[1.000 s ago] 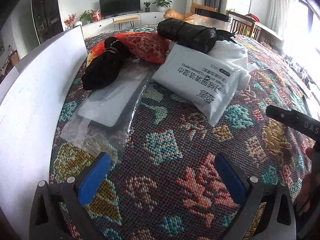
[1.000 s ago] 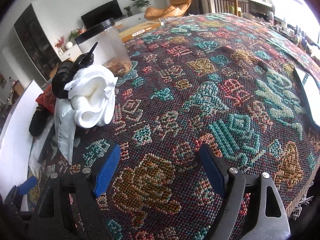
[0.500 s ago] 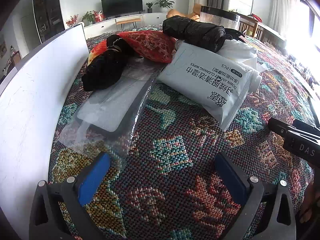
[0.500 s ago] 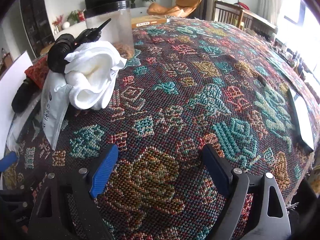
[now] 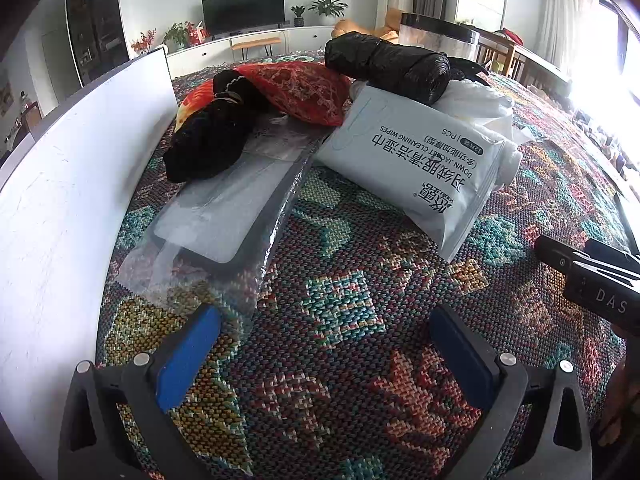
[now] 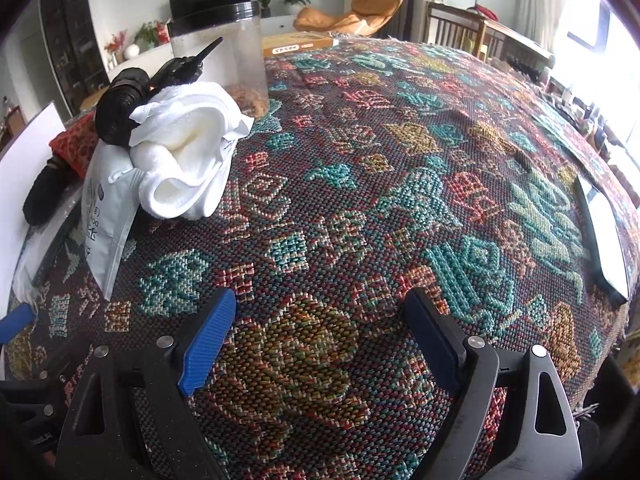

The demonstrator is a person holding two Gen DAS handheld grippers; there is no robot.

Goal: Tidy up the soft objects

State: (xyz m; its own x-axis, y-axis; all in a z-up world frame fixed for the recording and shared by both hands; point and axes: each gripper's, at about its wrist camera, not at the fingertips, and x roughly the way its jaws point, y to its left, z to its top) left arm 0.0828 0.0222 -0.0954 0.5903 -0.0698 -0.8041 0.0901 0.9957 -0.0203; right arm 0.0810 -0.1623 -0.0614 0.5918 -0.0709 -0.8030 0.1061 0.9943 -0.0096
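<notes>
Ahead, we hold both the left hand-held gripper (image 5: 324, 354) and right hand-held gripper (image 6: 320, 334) spread and empty above the counter (image 6: 400, 168); the wipes pack (image 5: 412, 172), white towel (image 6: 188, 160) and black roll (image 5: 388, 66) lie piled at its left.

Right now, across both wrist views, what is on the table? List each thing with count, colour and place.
Wipes pack: 1, white, centre of the pile, leaning on the towel.
Towel: 1, white, right of the pack.
Bag roll: 1, black, on top of pack and towel.
Red pouch: 1, red patterned, behind the pack.
Black cloth: 1, black, left, beside the white board.
Plastic sleeve: 1, clear, flat, partly under the cloth.
Jar: 1, clear with black lid, behind the towel.
White board: 1, far left.
Tablecloth: 1, multicoloured woven.
Left gripper: jaws open, empty.
Right gripper: jaws open, empty.
</notes>
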